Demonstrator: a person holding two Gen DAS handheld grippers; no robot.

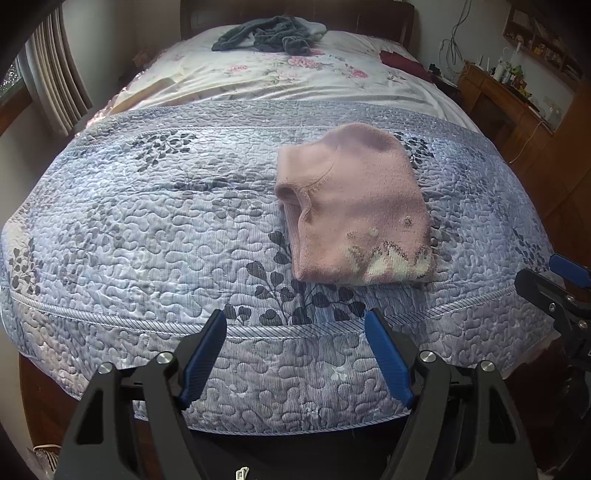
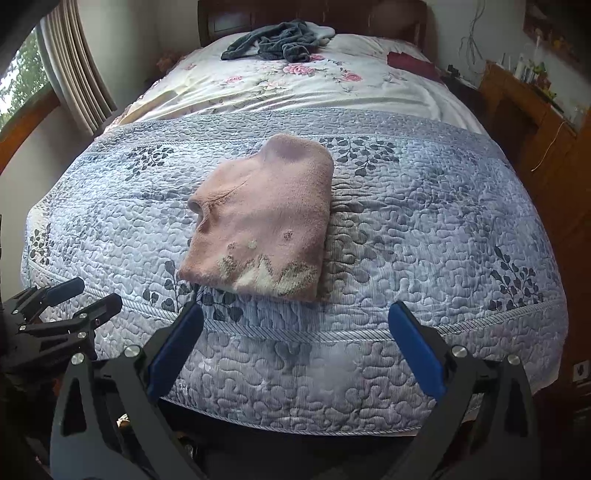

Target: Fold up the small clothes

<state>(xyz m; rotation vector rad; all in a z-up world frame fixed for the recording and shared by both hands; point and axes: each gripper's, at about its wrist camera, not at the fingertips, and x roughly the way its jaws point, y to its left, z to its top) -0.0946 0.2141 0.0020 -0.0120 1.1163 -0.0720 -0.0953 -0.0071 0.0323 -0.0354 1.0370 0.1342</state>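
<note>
Pink sweater (image 1: pixel 351 210) lies folded on blue quilt (image 1: pixel 147 221), long axis running away from viewer. Left gripper (image 1: pixel 295 354) and right gripper (image 2: pixel 295 343) both spread apart, empty — sweater ahead, between them, seemingly nearer right.

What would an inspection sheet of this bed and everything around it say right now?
Surface: blue quilted bedspread over the near part of the bed, floral sheet beyond it.
Job's things: pink sweater lies folded on the bedspread, touched by neither gripper.
Clutter: grey garment heap near the headboard; dark red cloth at the bed's far right edge.
Grippers: left gripper and right gripper both open, empty, at the bed's near edge.
Cables: wires hang on the wall at far right.
Surroundings: wooden desk with small items on the right, curtain and window on the left.
</note>
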